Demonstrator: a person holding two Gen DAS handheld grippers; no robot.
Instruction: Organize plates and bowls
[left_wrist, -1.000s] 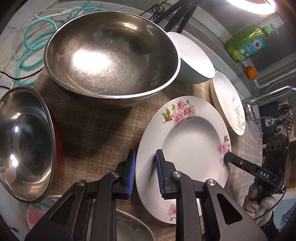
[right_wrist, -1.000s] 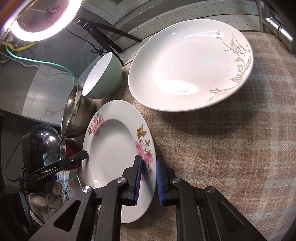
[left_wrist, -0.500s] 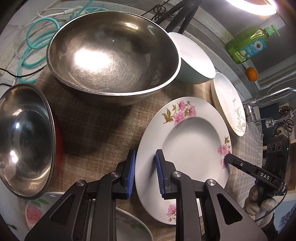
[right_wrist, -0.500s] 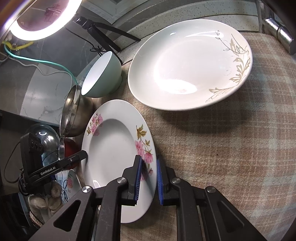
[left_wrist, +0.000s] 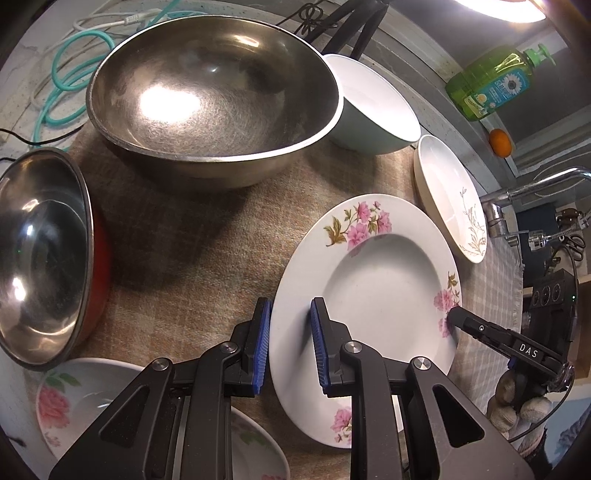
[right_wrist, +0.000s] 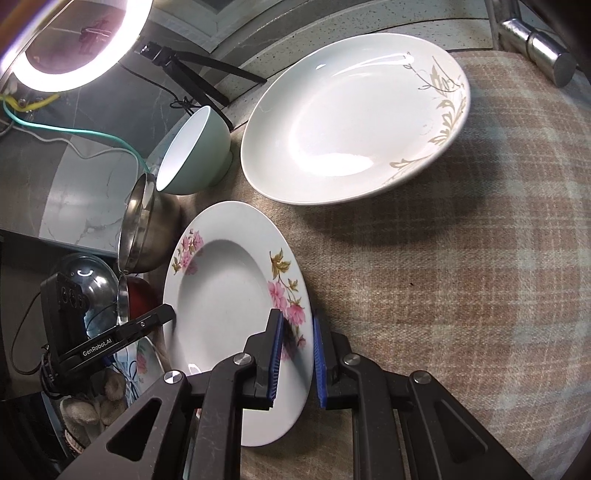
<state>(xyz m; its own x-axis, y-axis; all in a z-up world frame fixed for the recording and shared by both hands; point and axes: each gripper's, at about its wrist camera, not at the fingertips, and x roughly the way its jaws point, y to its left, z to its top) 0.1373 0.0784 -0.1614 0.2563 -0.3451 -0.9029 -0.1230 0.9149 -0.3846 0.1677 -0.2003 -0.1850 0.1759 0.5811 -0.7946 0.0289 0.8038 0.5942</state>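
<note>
A floral plate (left_wrist: 373, 280) is held above a plaid cloth (right_wrist: 461, 258) by two hand-held grippers at once. The left gripper (left_wrist: 291, 343) is clamped on the plate's near rim, one blue pad under the rim and one on top. The right gripper (right_wrist: 297, 354) is clamped the same way on the opposite rim, over a pink flower print. The plate appears lifted a little and tilted, though how far clear of the cloth cannot be told.

Just beyond it lies a plate (right_wrist: 351, 118) with a gold leaf pattern; a green bowl (left_wrist: 369, 107) and a large steel bowl (left_wrist: 214, 92) stand behind. A second steel bowl (left_wrist: 40, 258) sits in a red one at the left, and more floral plates (left_wrist: 74, 398) lie at the near edge.

The step in hand is judged to be carrying the floral plate to a stack. Both grips should be kept firm and moved together, level, so that the glazed rim is not twisted or slipped free.
</note>
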